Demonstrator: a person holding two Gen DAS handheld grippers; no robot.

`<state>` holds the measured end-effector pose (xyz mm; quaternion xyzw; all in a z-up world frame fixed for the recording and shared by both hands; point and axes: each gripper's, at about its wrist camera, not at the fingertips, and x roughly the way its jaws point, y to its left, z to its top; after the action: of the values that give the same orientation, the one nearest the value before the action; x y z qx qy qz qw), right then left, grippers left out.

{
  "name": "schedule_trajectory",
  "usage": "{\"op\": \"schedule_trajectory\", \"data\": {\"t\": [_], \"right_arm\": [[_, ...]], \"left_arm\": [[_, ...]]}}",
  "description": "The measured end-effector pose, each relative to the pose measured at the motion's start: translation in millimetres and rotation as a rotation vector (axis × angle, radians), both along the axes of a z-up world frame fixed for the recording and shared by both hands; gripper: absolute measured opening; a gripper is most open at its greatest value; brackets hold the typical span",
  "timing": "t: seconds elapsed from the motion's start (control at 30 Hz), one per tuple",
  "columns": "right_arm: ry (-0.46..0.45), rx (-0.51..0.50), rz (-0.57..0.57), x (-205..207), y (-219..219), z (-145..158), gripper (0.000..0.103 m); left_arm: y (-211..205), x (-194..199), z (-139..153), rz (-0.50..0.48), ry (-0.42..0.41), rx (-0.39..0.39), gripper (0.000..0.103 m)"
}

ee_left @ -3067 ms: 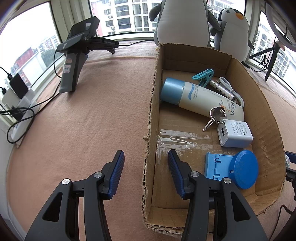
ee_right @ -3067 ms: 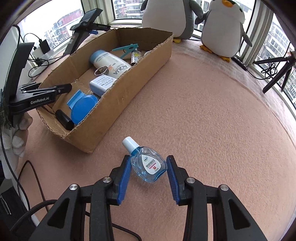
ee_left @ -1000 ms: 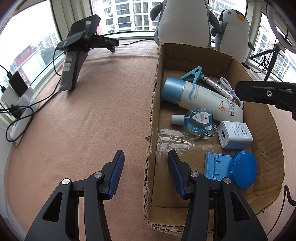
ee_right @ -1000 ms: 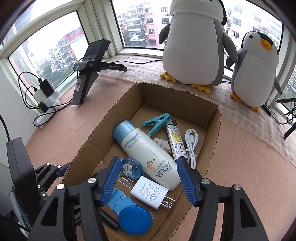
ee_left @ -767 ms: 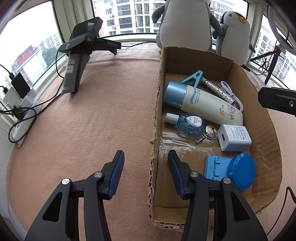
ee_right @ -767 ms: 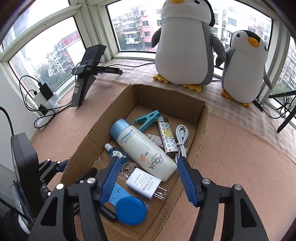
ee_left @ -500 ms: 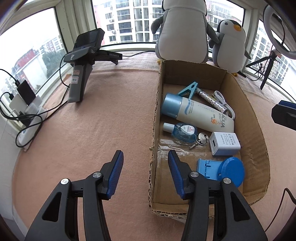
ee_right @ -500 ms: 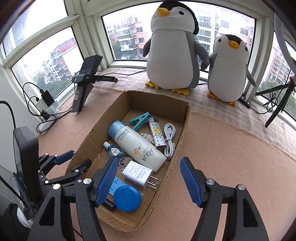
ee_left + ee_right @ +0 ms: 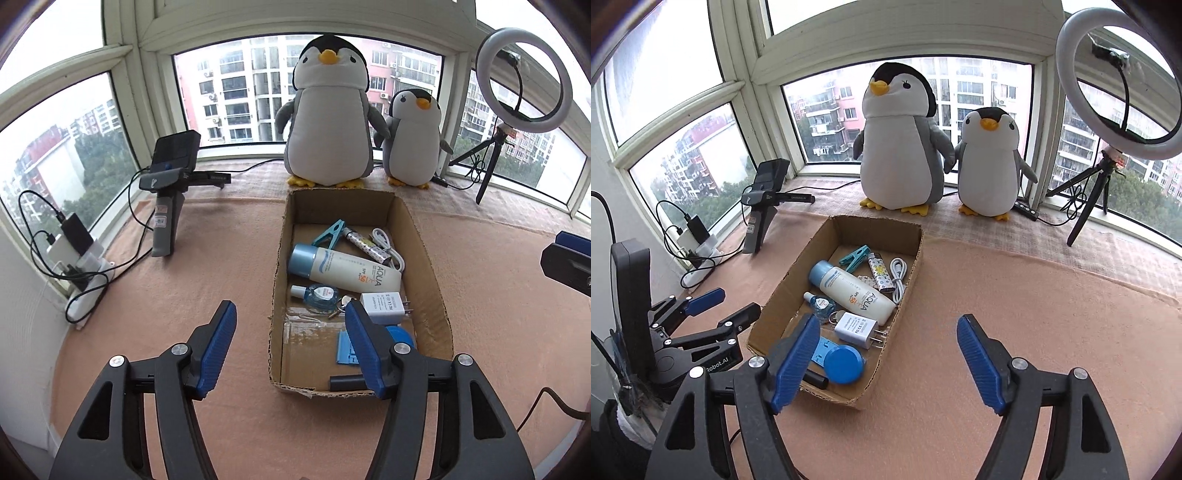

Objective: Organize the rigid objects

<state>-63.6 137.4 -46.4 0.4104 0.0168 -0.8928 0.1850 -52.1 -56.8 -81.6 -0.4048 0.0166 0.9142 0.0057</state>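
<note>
We see one open cardboard box (image 9: 912, 258) holding one white lotion bottle (image 9: 855, 291), one small blue dropper bottle (image 9: 820, 305) and one white charger (image 9: 856, 328). Two plush penguins (image 9: 899, 147) stand behind it. Both the left tongs (image 9: 288, 345) and right tongs (image 9: 886, 363) have just been opening and stand apart, empty.

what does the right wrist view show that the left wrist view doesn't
Only the right wrist view shows the whole left tool, open and empty beside the cardboard box, and the blue lid unblocked. Only the left wrist view shows the left tool's finger covering that lid, and just an edge of the right tool. Both show the sunscreen bottle, eye-drop bottle, charger and two plush penguins.
</note>
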Motion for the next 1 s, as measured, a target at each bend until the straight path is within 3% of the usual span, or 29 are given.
{"op": "schedule_trajectory", "data": {"t": [0.13,0.4,0.5,1.0], "right_arm": [[0.028,-0.004,-0.029,17,9,11,0.077],[0.046,-0.015,-0.088,46,22,11,0.08],[0.045,-0.013,-0.12,52,25,9,0.086],[0.075,0.011,-0.147,64,29,13,0.087]], "left_arm": [[2,10,15,-0.017,0.018,0.012,0.062],[7,29,29,-0.043,0.037,0.025,0.076],[8,32,30,-0.05,0.034,0.026,0.076],[8,39,36,-0.045,0.046,0.034,0.078]]}}
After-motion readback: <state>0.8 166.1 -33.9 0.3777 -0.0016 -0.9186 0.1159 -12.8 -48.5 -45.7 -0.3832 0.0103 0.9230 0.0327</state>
